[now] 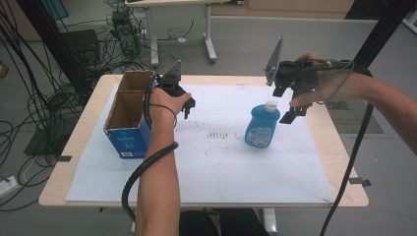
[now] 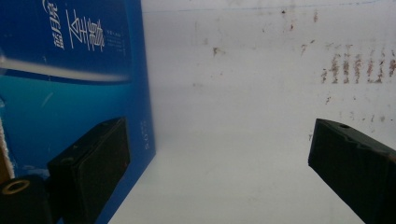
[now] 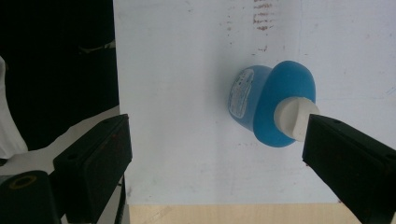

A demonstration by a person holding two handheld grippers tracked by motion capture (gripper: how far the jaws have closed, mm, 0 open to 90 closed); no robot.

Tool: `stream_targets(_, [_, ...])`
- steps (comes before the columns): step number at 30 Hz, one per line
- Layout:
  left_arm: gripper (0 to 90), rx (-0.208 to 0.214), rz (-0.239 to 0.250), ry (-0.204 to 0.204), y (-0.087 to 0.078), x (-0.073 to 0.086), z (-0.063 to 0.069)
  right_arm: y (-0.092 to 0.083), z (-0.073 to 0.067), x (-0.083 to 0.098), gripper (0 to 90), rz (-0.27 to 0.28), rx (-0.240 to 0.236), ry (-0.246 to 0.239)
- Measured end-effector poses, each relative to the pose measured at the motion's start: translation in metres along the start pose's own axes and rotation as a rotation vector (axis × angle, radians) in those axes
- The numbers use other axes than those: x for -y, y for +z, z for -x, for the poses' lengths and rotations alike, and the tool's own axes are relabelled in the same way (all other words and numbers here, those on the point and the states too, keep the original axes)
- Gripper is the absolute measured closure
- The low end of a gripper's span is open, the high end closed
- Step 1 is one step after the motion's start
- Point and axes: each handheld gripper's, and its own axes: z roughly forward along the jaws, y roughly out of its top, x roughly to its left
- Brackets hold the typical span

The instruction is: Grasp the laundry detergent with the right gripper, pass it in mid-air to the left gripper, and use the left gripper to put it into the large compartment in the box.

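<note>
High view: one blue plastic bottle with a white cap (image 1: 262,127) stands upright mid-bench on the white sheet (image 1: 221,167); one open blue cardboard box (image 1: 129,114) sits at left, likely its destination. Right tool (image 1: 291,104) hovers above the bottle, lined up for a grab.

Left gripper view: left tool (image 2: 219,158) wide, empty, beside the box wall, probably steadying.

Right gripper view: jaws wide, bottle below, cap near one jaw.

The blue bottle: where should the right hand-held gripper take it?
Probably from above, across the narrow neck below the white cap: the blue bottle stands upright, its body is wide and rounded, and the open right hand-held gripper hovers just beside its top.
</note>
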Motion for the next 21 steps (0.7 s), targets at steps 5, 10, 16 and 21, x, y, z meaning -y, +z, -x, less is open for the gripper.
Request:
stream_targets(5, [6.2, 0.004, 0.003, 0.006, 0.0, 0.0, 0.002, -0.002, -0.001, 0.004, 8.2, 0.001, 0.005, 0.008])
stream_targets(10, [6.2, 0.005, 0.004, 0.01, -0.001, -0.001, 0.005, -0.004, -0.002, 0.013, 8.2, -0.001, 0.009, 0.036])
stream_targets(16, [6.2, -0.001, 0.014, 0.014, -0.005, -0.003, 0.007, -0.007, 0.0, 0.029, 8.1, -0.003, 0.021, 0.067])
stream_targets(21, [6.2, -0.004, 0.016, 0.016, -0.007, -0.003, 0.009, -0.009, 0.002, 0.039, 7.8, 0.005, 0.032, 0.088])
